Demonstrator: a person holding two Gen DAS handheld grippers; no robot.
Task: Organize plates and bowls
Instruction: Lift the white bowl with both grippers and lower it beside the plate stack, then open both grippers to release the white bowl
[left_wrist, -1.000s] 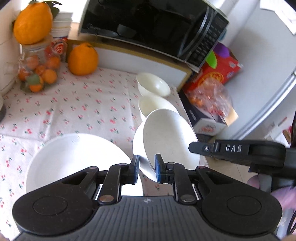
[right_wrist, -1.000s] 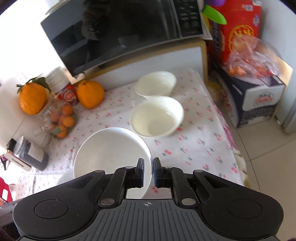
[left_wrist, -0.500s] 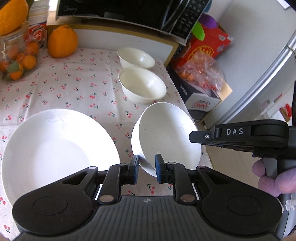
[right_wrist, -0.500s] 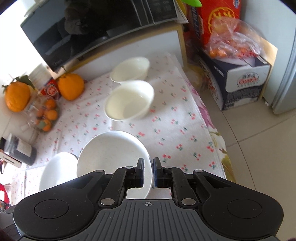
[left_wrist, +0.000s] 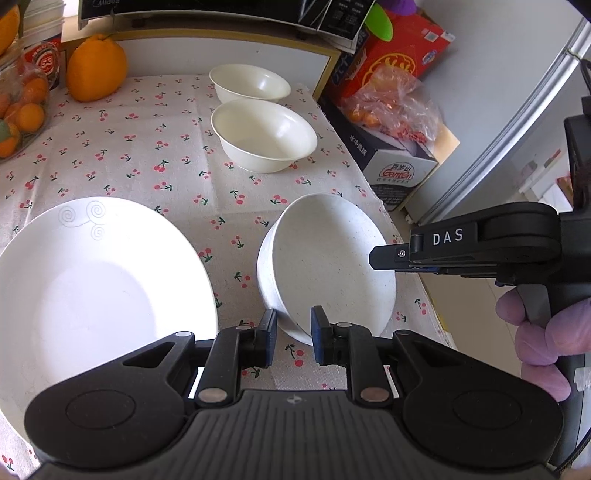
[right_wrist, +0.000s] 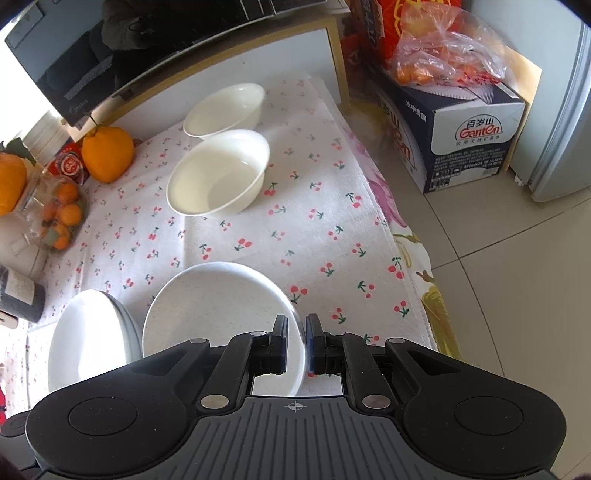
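Note:
A speckled white plate (left_wrist: 332, 266) hangs tilted above the cherry-print tablecloth (left_wrist: 147, 155). My right gripper (right_wrist: 296, 341) is shut on its near rim; the plate (right_wrist: 221, 317) fills the lower middle of the right wrist view. From the left wrist view the right gripper (left_wrist: 384, 254) reaches in from the right. My left gripper (left_wrist: 293, 339) is slightly open and empty, its fingers on either side of the plate's lower edge without touching. A large white plate (left_wrist: 92, 288) lies at left, also seen in the right wrist view (right_wrist: 88, 336). Two cream bowls (left_wrist: 264, 134) (left_wrist: 249, 83) stand behind.
A microwave (right_wrist: 129, 48) sits on a shelf at the back. A big orange fruit (left_wrist: 96, 68) and a jar of small oranges (left_wrist: 22, 110) stand at back left. A dark bottle (right_wrist: 20, 291) lies at left. Boxes and a bag of fruit (left_wrist: 391, 107) stand on the floor beside the table's right edge.
The speckled plate, held by my right gripper, has come nearer and lower toward the table's front right. My left gripper has drawn back; more of the large white plate shows.

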